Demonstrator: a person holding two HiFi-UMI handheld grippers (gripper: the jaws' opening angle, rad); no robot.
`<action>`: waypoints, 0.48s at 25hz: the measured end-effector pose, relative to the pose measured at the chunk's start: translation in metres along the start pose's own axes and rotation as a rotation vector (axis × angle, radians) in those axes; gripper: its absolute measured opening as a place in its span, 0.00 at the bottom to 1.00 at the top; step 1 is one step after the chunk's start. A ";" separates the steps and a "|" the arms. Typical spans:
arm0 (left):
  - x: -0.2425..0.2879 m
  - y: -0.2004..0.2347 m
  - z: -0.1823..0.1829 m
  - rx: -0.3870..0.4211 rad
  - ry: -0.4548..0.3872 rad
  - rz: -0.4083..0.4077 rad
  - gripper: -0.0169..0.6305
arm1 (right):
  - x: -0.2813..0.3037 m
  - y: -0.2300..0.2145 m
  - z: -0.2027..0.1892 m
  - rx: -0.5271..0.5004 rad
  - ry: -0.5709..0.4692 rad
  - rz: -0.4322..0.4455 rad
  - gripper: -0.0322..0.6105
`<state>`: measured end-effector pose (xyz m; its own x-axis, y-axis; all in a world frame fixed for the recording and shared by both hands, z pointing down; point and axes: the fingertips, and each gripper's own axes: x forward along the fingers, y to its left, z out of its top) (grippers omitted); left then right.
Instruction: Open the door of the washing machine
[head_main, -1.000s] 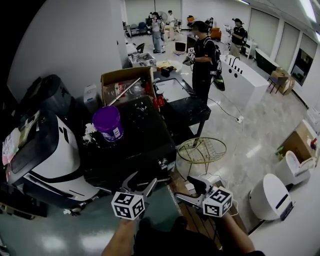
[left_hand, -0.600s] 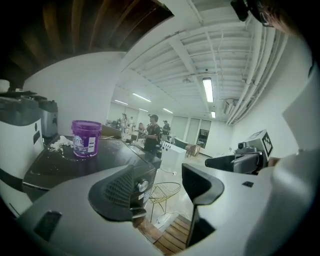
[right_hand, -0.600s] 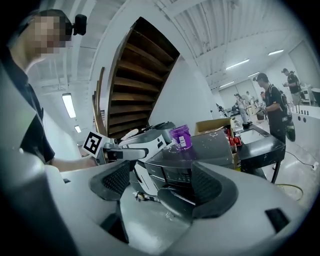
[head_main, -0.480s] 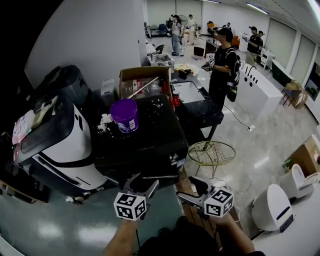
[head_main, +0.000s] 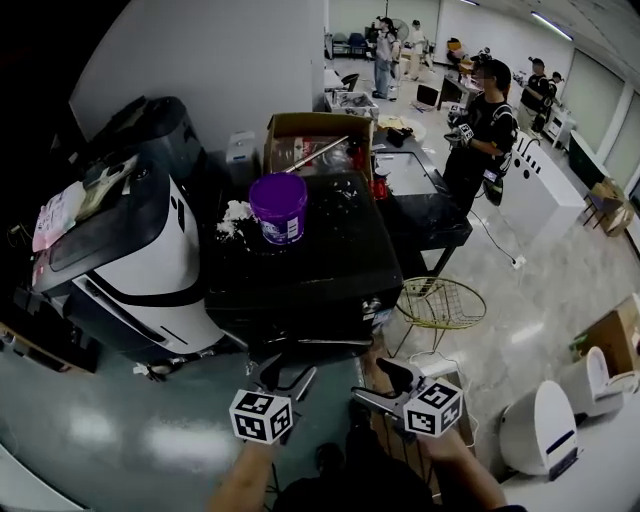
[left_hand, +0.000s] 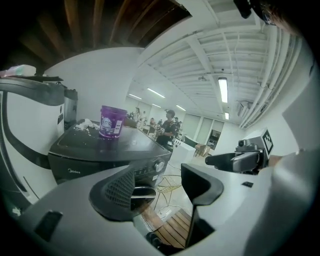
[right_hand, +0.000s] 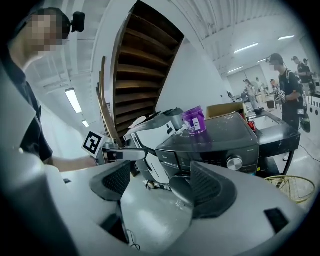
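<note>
The black front-loading washing machine (head_main: 300, 270) stands just ahead of me, with a purple tub (head_main: 278, 208) on its lid. Its round door (right_hand: 181, 186) looks closed, below the control knob (right_hand: 234, 163); in the left gripper view, part of the door (left_hand: 142, 192) shows between the jaws. My left gripper (head_main: 285, 372) hovers in front of the machine's lower front, open and empty. My right gripper (head_main: 375, 385) hangs beside it to the right, also open with nothing between its jaws. Neither touches the machine.
A white and black appliance (head_main: 120, 250) stands against the washer's left side. Behind it are a cardboard box (head_main: 315, 135) and a dark table (head_main: 420, 205). A gold wire stool (head_main: 440, 300) stands to its right. A person (head_main: 490, 110) stands further back. Wooden slats (left_hand: 170, 227) lie on the floor below.
Both grippers have come down and closer to the washer's front. The machine now sits larger and more central in the head view. The jaws stay apart.
</note>
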<state>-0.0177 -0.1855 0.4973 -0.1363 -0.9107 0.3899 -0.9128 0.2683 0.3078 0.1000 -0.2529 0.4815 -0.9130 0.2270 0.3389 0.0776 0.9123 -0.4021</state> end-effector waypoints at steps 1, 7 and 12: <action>0.003 0.003 -0.001 -0.003 0.004 0.005 0.50 | 0.005 -0.004 0.001 -0.002 0.002 0.003 0.65; 0.031 0.019 -0.012 -0.022 0.049 0.031 0.50 | 0.036 -0.029 -0.005 -0.012 0.053 0.028 0.65; 0.053 0.032 -0.021 -0.041 0.102 0.052 0.50 | 0.055 -0.058 -0.013 -0.020 0.105 0.020 0.65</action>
<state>-0.0457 -0.2186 0.5464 -0.1410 -0.8591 0.4921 -0.8888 0.3287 0.3193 0.0502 -0.2889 0.5348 -0.8641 0.2793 0.4187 0.1048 0.9135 -0.3930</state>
